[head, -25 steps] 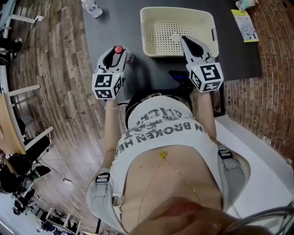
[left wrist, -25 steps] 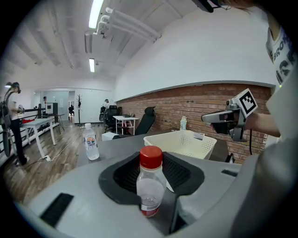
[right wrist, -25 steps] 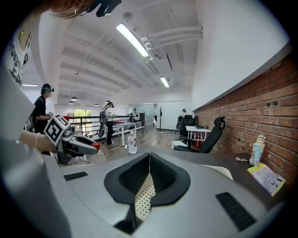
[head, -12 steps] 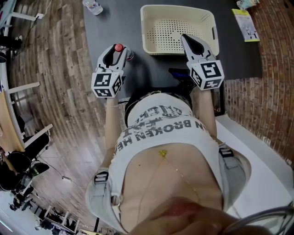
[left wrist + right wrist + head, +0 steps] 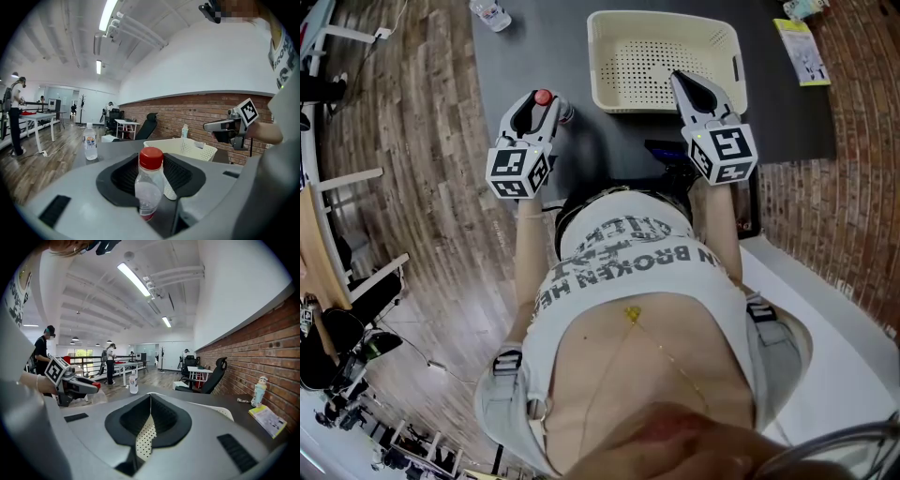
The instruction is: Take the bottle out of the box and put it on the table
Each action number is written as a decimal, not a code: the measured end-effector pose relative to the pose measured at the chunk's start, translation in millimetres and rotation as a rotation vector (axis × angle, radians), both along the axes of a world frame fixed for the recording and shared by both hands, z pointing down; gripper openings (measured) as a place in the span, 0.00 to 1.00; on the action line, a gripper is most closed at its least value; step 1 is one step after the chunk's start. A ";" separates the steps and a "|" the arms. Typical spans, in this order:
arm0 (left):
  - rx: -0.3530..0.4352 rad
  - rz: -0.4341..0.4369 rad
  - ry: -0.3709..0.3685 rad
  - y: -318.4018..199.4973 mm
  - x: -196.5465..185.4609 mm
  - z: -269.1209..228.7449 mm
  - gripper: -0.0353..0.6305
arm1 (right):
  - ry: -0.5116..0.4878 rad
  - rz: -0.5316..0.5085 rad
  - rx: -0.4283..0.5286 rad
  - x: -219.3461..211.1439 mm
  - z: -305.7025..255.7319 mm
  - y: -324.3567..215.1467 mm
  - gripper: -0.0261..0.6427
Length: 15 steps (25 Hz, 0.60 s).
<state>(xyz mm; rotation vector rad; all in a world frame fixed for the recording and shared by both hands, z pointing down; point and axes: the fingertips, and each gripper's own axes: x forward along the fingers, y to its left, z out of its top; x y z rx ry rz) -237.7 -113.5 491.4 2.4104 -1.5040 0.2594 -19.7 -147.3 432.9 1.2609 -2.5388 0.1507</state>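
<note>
A clear plastic bottle with a red cap (image 5: 543, 98) stands upright between the jaws of my left gripper (image 5: 546, 105), over the dark table left of the basket. In the left gripper view the bottle (image 5: 149, 187) fills the gap between the black pads, with my left gripper (image 5: 151, 165) shut on it. The cream perforated basket (image 5: 609, 89) looks empty. My right gripper (image 5: 677, 82) hovers over the basket's front edge. In the right gripper view its tips (image 5: 150, 397) meet with nothing between them, and the basket (image 5: 143, 441) shows below.
A second, labelled water bottle (image 5: 490, 14) stands at the table's far left corner and also shows in the left gripper view (image 5: 90, 141). A yellow booklet (image 5: 802, 52) lies at the far right. A brick wall runs along the right. Wooden floor lies to the left.
</note>
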 end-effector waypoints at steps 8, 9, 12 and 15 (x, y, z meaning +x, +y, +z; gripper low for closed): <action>-0.007 -0.011 0.002 -2.2 -1.6 0.8 0.28 | -0.002 0.000 0.002 -1.1 -1.5 -0.7 0.05; -0.007 -0.009 0.000 -1.9 -2.1 1.3 0.28 | -0.001 0.001 0.001 -0.8 -1.4 -0.7 0.05; -0.006 0.001 -0.002 -1.4 -2.1 1.9 0.28 | 0.000 0.003 -0.002 0.1 -0.3 -0.7 0.05; -0.001 0.016 0.001 -1.6 -1.4 1.7 0.29 | -0.002 0.001 -0.001 -0.3 0.1 -0.3 0.05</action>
